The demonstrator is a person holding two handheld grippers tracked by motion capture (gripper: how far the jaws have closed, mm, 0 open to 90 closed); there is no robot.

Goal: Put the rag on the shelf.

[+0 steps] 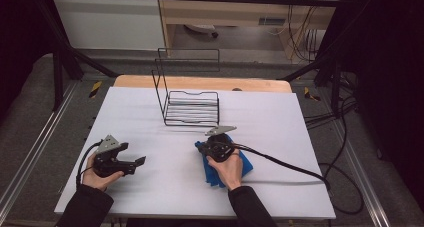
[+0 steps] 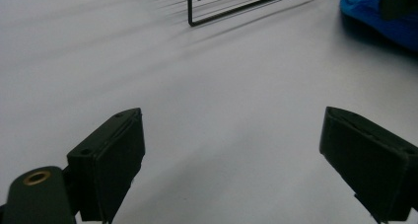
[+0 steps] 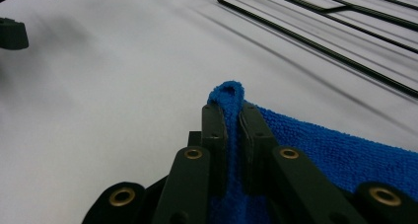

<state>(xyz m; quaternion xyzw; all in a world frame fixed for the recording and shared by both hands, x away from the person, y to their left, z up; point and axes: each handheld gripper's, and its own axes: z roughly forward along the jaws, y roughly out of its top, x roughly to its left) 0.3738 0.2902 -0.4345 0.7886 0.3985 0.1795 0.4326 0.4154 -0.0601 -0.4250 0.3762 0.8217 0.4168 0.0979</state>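
Observation:
A blue cloth [image 1: 246, 162] lies crumpled on the white table [image 1: 280, 122], right of centre near the front. My right gripper [image 3: 230, 105] is shut on the blue cloth [image 3: 335, 145], with a fold of it pinched between the jaws and poking out past the tips. In the high view the right gripper [image 1: 207, 146] sits on the cloth's left end. My left gripper [image 1: 141, 161] rests low over the table at the front left, open, with nothing between its jaws. The left gripper view has the open left gripper [image 2: 231, 150] above bare table and the cloth [image 2: 379, 17] at top right.
A black wire rack [image 1: 190, 99] stands behind the cloth at the table's centre, its tall back frame rising toward the far edge. The rack's base [image 3: 345, 21] lies close ahead of the right gripper. A black cable [image 1: 285, 164] trails right from the right gripper.

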